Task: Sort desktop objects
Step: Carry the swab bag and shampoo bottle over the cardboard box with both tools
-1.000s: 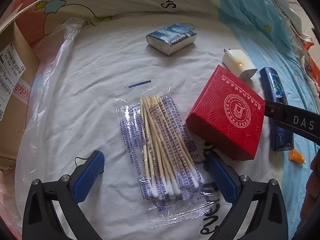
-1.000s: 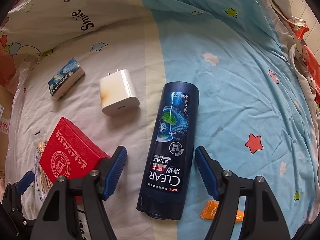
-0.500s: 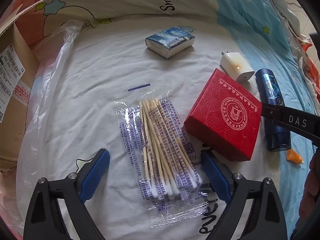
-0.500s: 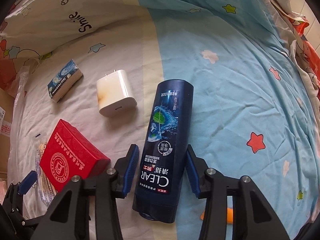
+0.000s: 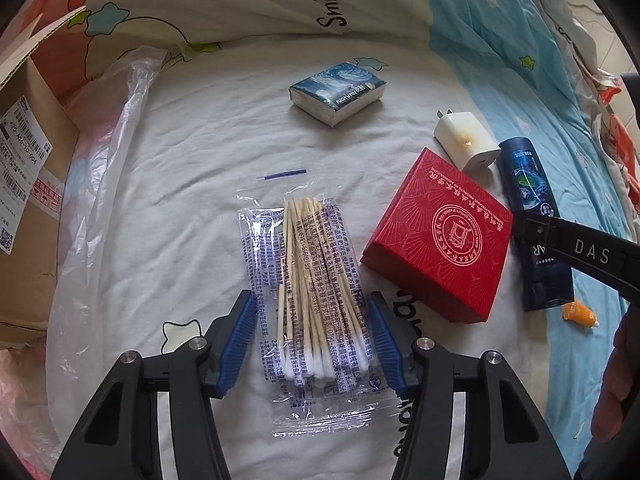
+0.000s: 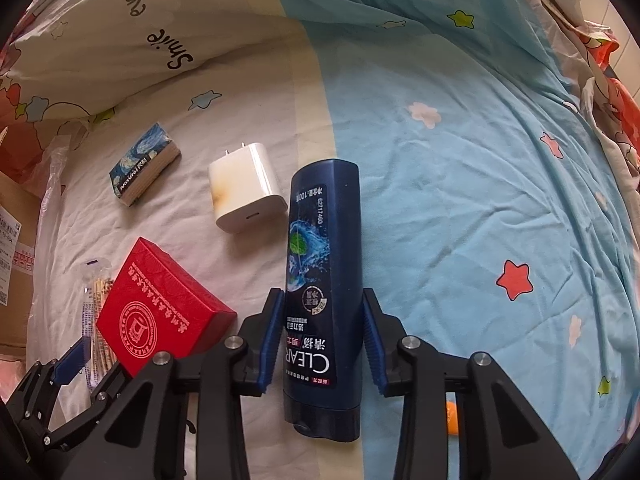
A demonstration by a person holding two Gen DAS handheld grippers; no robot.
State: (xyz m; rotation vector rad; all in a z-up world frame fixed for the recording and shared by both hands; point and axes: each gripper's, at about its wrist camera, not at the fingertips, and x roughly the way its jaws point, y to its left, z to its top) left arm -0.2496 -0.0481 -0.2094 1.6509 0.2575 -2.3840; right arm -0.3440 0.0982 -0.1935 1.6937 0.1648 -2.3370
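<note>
Closed in on both sides since the earlier frames: left gripper (image 5: 313, 340) narrowed from wide to a gap just bracketing the swab pack (image 5: 316, 300); right gripper (image 6: 320, 336) narrowed onto the bottle (image 6: 324, 292).

Left jaws: partly closed, pads at the film edges of the pack; firm pinch not confirmed. Pack located lower centre of the left view, flat on the sheet (image 5: 200, 140), cotton tips toward the camera.

Right jaws: pressed against both flanks of the bottle at its lower label, cap end toward the camera. Bottle located centre of the right view, lying on the seam between white and blue cloth, with its far end just beside the charger (image 6: 246, 188).

Handling, judged:
- Swab pack: light, limp, slick film; sticks free to shift inside. Grip across the bundle of sticks, not the loose film margin, to avoid slip or sag.
- Bottle: rigid, smooth plastic, probably the heaviest item. Grip near mid-body for balance; current hold sits toward the cap end, so tilt on lifting is possible.

Other items: red box (image 5: 440, 236) right of centre in the left view, near the pack; tissue pack (image 5: 340, 92) upper centre.
</note>
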